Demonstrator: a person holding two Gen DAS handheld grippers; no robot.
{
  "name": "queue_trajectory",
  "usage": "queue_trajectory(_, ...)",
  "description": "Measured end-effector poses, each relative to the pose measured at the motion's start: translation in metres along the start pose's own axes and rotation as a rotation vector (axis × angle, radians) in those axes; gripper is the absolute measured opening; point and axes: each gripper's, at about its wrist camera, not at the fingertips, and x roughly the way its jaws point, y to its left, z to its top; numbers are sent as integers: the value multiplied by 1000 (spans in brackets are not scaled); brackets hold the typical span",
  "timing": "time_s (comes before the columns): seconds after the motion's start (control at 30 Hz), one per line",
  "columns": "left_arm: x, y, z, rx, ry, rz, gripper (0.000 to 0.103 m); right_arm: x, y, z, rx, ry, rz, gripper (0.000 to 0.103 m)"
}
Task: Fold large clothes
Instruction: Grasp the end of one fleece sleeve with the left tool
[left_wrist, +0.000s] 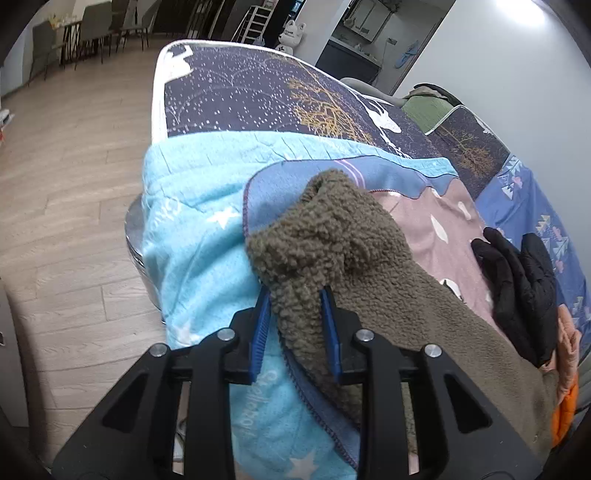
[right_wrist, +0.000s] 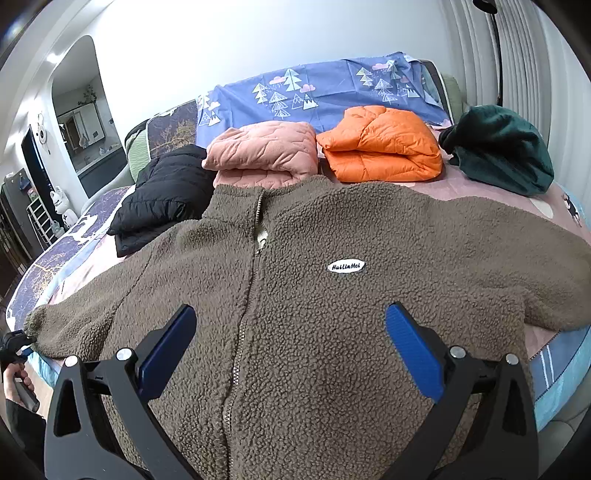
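Right wrist view: we see our right claw (right_wrist: 290, 354) with its pads spread wide, gripping nothing, hovering over the lower front of the brown fleece jacket (right_wrist: 332, 295).
Jacket: it lies face up and zipped on the bed (right_wrist: 554, 354), collar pointing away from us, sleeves stretched out to either side, so its long axis runs left to right.
Left sleeve: our left claw (left_wrist: 297, 314) is clamped on the cuff (left_wrist: 325, 229) at the bed's near edge.
Deciding relation: the rest of the jacket lies to the right of that claw, so we judge the sleeve must travel inward along this axis.
Beyond: black (right_wrist: 162, 192), pink (right_wrist: 262, 155), orange (right_wrist: 380, 144) and green (right_wrist: 502, 155) folded jackets sit in a row.
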Motion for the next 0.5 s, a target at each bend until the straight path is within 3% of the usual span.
queue_trajectory(0.07, -2, 2, 2, -7, -1, -10, 26, 2, -1, -1, 5, 5, 1, 102)
queue_trajectory(0.2, -3, -6, 5, 42, -6, -20, 15, 7, -4, -3, 14, 18, 12, 102)
queue_trajectory(0.4, -26, -27, 11, 88, -66, -49, 15, 10, -10, -5, 27, 24, 14, 102)
queue_trajectory(0.5, -45, -45, 13, 112, -105, -106, 15, 11, -13, -6, 42, 26, 24, 102)
